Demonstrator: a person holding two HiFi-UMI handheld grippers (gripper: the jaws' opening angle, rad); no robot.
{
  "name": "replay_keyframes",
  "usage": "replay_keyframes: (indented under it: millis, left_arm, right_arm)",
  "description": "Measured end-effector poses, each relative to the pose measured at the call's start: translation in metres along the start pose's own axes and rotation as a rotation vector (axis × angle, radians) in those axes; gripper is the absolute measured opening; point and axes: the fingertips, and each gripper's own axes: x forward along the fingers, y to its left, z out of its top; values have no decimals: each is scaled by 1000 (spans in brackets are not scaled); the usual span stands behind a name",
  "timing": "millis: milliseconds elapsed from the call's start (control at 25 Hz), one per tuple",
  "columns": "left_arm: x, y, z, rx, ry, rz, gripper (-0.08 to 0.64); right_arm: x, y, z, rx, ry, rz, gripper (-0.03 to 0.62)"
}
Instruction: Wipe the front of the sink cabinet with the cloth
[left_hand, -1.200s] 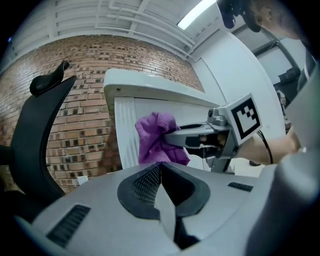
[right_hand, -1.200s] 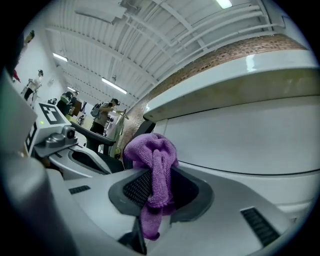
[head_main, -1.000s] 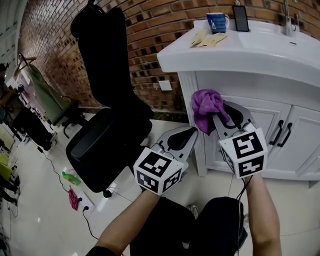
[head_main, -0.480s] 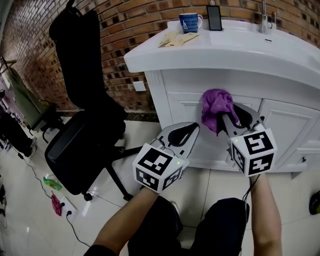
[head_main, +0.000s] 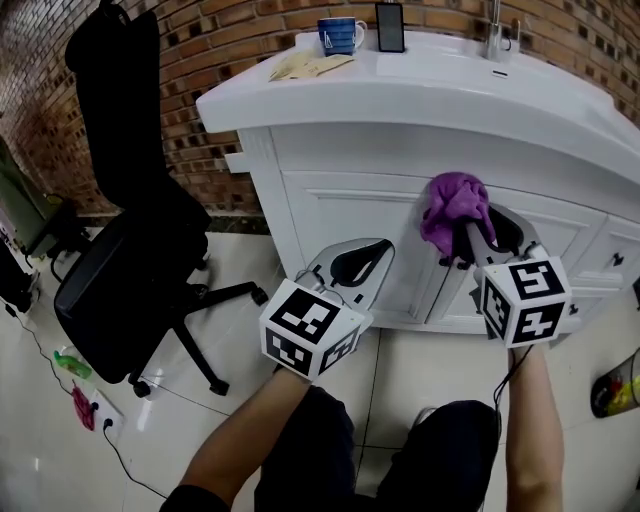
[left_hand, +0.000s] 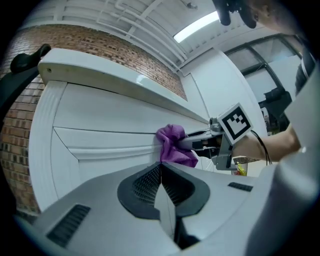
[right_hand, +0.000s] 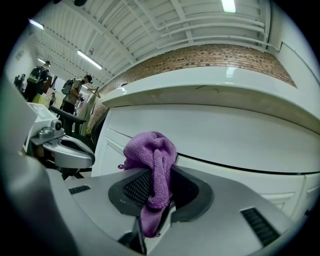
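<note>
Purple microfibre cloth (head_main: 452, 205), judged soft, light and limp, is clamped by a fold in the jaws of the right gripper (head_main: 468, 232), its bunched end against the upper front of the white panelled sink cabinet (head_main: 340, 215). The hold looks secure. Left gripper (head_main: 372, 255), jaws together on nothing, hangs near the cabinet's lower front.

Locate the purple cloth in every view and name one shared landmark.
Head view: cloth right of centre, against the cabinet front.
Left gripper view: centre, just above the shut jaws.
Right gripper view: centre, clamped between the jaws.
Shared landmark: the white countertop, its overhanging edge.
</note>
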Motion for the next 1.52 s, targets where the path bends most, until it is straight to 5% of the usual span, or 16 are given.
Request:
replay_keyframes:
  millis: [440,1160,1520]
  left_arm:
    - [-39,21,-9,-1,35,75,5]
    - [-172,80,-41,8,181,291,5]
    - [-183,84,-45,13,198,295,5]
  right_arm:
    - [12,39,-5,8,17,53,89]
    - [91,210,-7,75,23,336,89]
    - [97,211,-19,82,35,297,89]
